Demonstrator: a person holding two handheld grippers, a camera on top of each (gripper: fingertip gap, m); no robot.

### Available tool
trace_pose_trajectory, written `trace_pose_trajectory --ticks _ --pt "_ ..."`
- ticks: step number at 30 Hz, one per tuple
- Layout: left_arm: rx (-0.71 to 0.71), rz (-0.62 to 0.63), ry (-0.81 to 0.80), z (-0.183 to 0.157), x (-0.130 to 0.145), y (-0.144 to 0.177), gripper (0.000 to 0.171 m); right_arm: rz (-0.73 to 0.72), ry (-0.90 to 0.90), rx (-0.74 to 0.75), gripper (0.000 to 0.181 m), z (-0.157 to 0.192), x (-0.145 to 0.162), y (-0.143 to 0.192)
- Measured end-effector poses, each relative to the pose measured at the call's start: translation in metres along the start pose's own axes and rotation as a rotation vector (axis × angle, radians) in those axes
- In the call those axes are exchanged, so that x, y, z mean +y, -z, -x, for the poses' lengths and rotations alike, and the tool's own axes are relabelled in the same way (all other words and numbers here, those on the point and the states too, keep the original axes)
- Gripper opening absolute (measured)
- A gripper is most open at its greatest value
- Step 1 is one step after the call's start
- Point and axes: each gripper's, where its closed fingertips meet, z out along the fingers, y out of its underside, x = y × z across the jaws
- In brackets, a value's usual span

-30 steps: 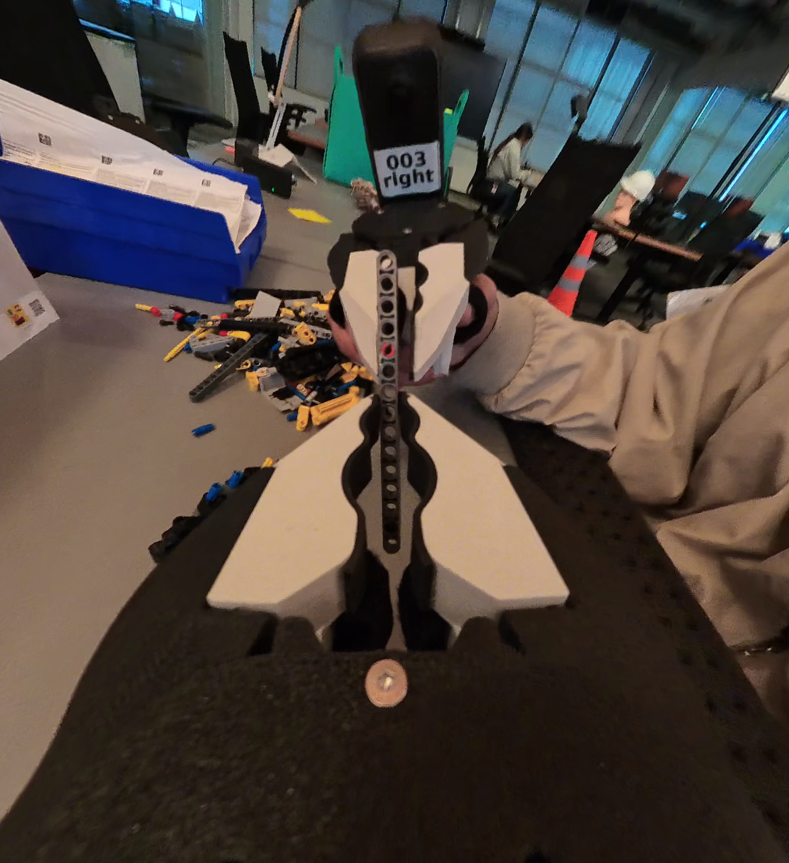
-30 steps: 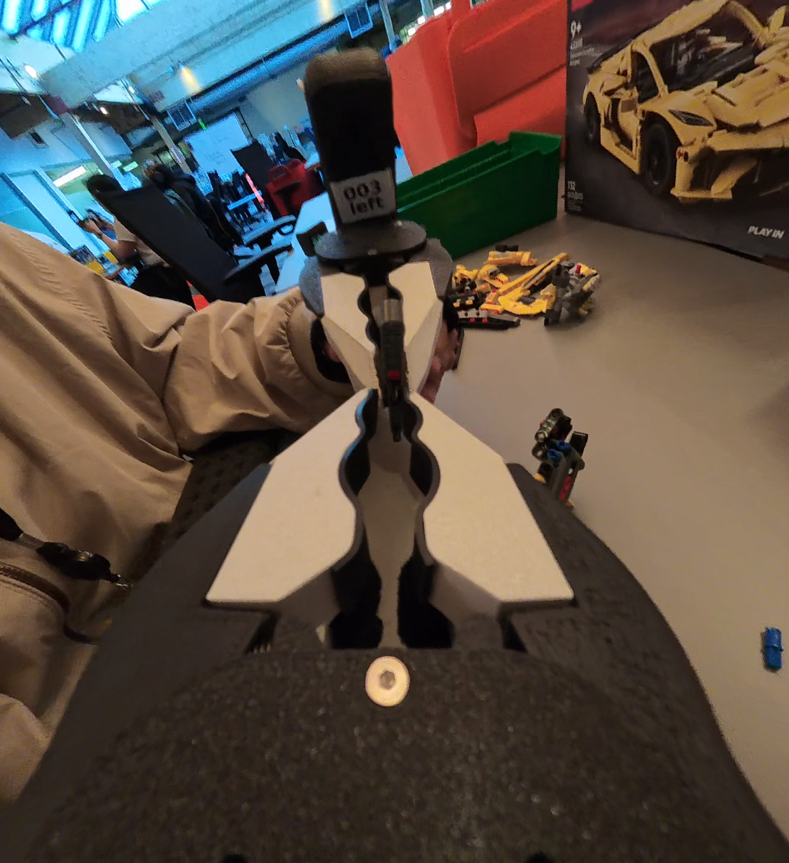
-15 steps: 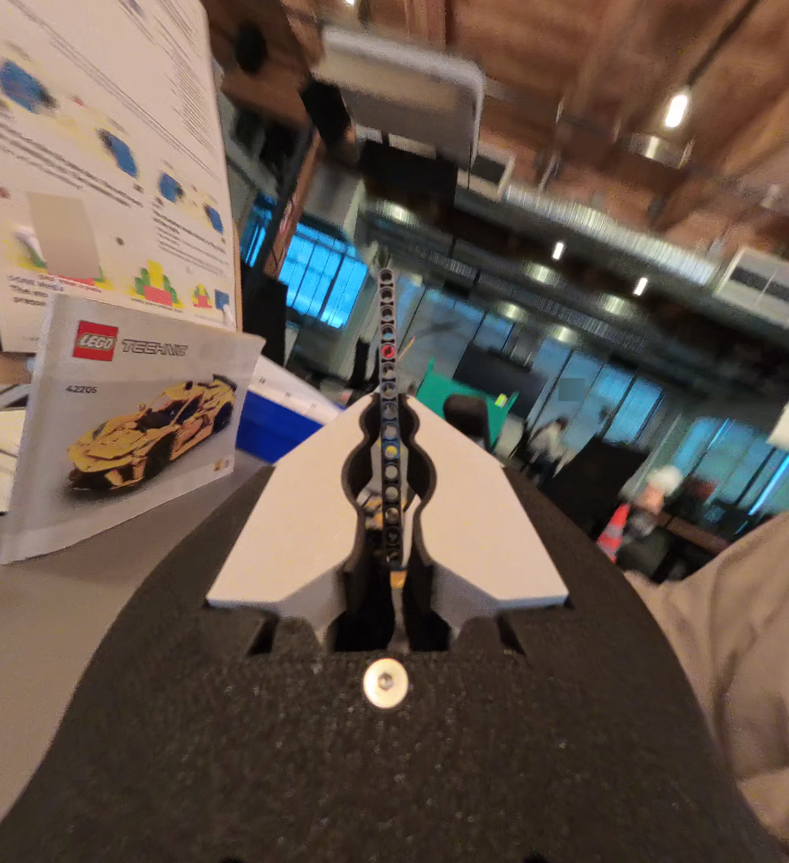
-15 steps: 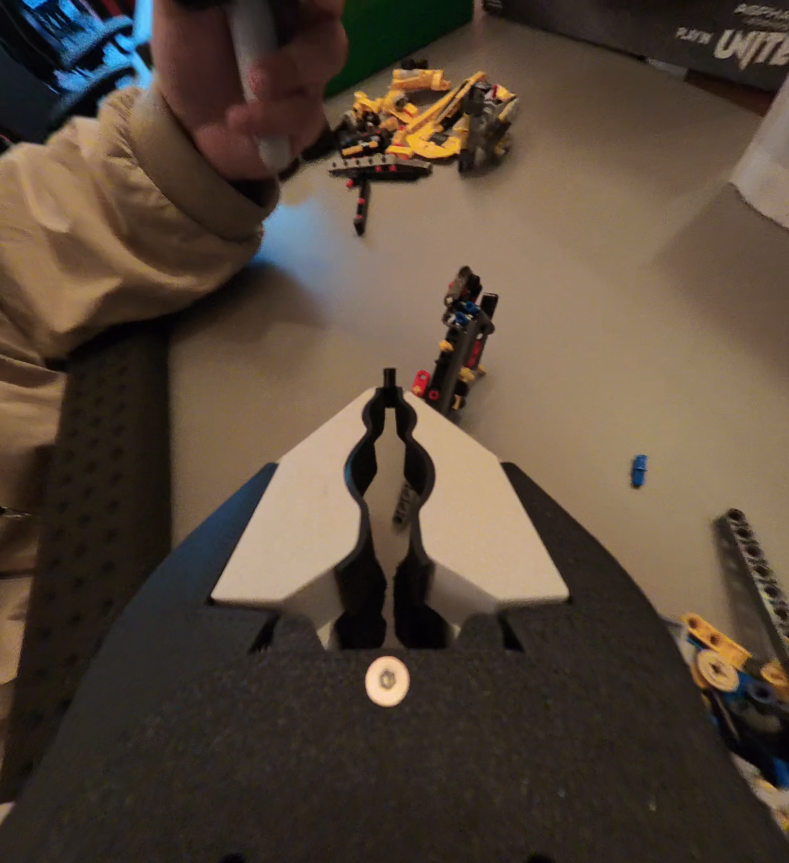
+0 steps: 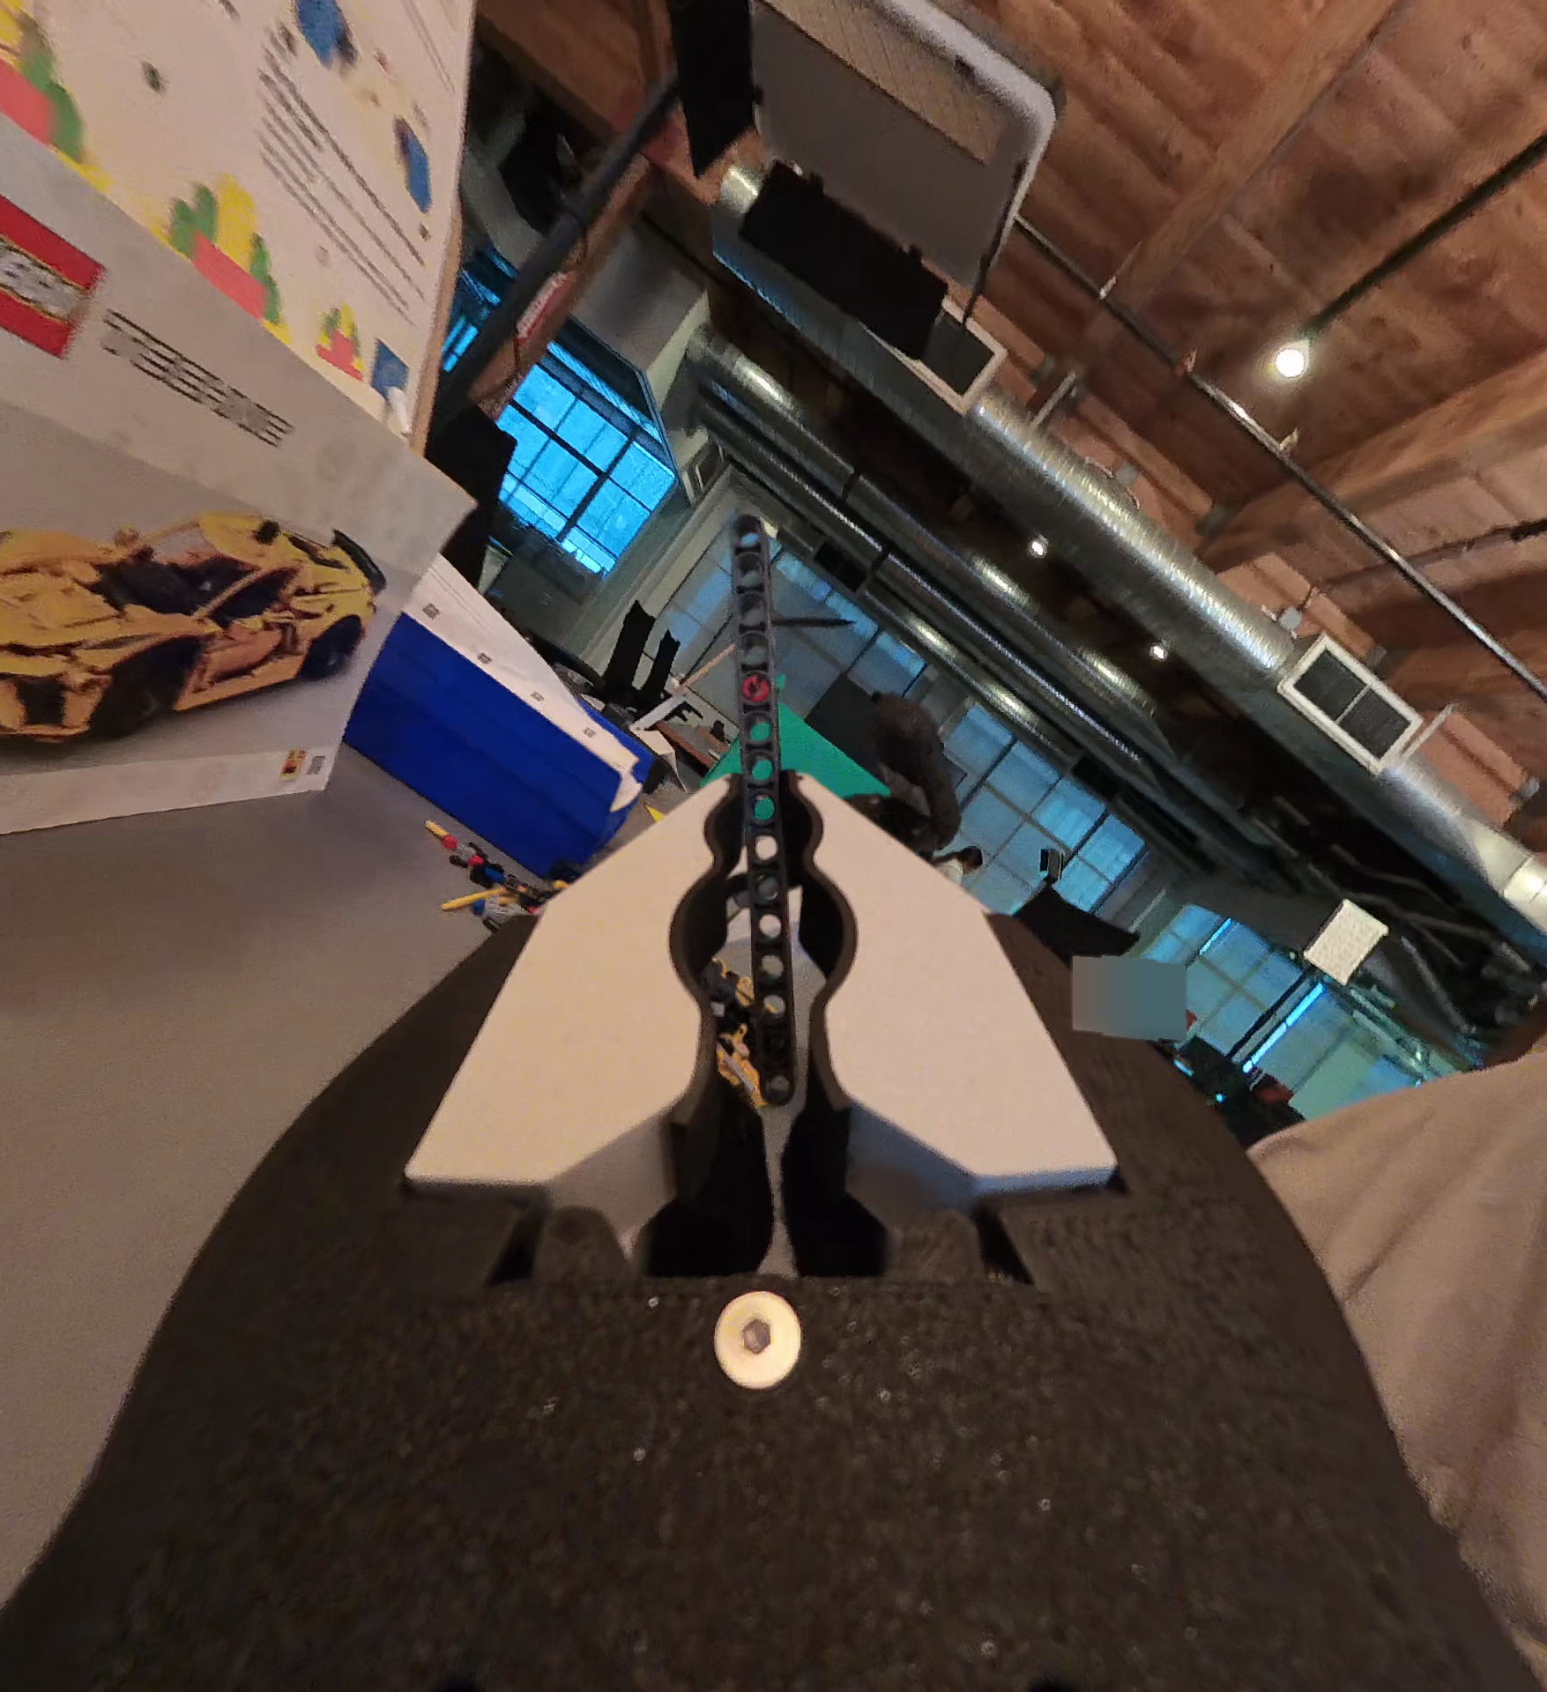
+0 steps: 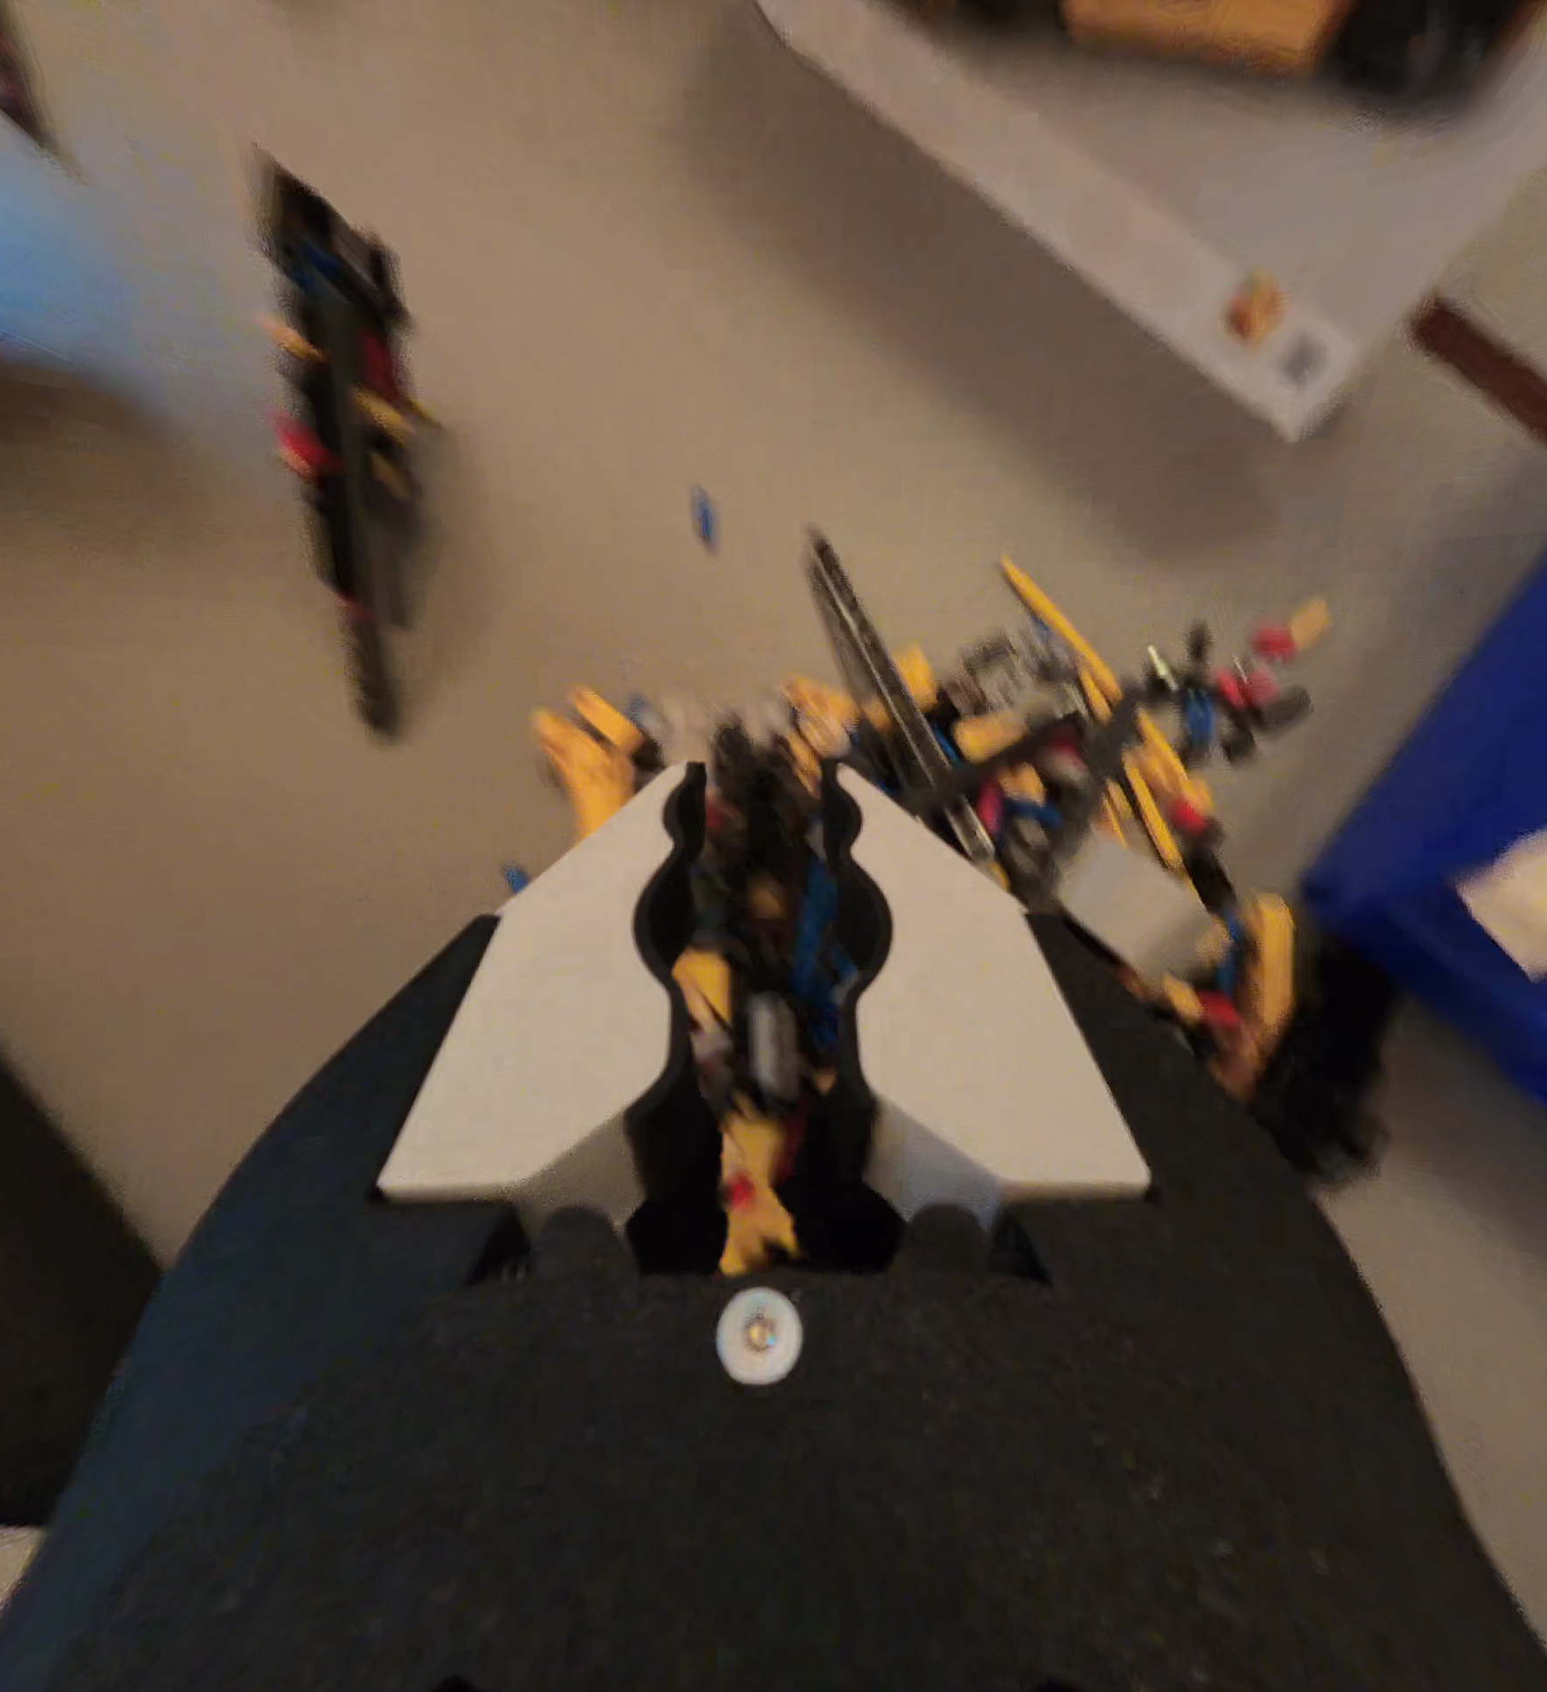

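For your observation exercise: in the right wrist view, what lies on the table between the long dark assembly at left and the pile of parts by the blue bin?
Right wrist view: between the dark assembly and the pile, bare table and one small blue piece.

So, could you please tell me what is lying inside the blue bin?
White printed sheets poke above the rim of the blue bin; in the right wrist view they show as a pale blur. Whatever lies beneath them is covered.

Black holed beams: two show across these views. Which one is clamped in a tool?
The upright black beam in the left tool; the other beam lies in the brick pile.
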Motion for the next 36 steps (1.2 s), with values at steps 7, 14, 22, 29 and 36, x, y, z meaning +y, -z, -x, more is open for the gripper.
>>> trace_pose_trajectory --ticks 7,14,22,29,36 --pt "0.064 0.037 0.005 -0.017 0.021 -0.015 0.007 -0.454 -0.076 -0.641 0.026 0.175 -0.127 -0.031" --pt "0.141 0.137 -0.022 -0.037 0.042 -0.025 0.007 -0.419 -0.007 -0.664 0.015 0.189 -0.118 -0.032" --pt "0.144 0.229 -0.069 -0.042 0.063 -0.030 0.007 -0.367 0.027 -0.657 0.004 0.193 -0.110 -0.037" --pt "0.122 0.357 -0.198 -0.037 0.077 -0.024 0.016 -0.355 0.015 -0.629 0.003 0.183 -0.107 -0.036" --pt "0.140 0.453 -0.244 -0.041 0.087 -0.020 0.007 -0.396 0.034 -0.611 0.003 0.177 -0.110 -0.026"
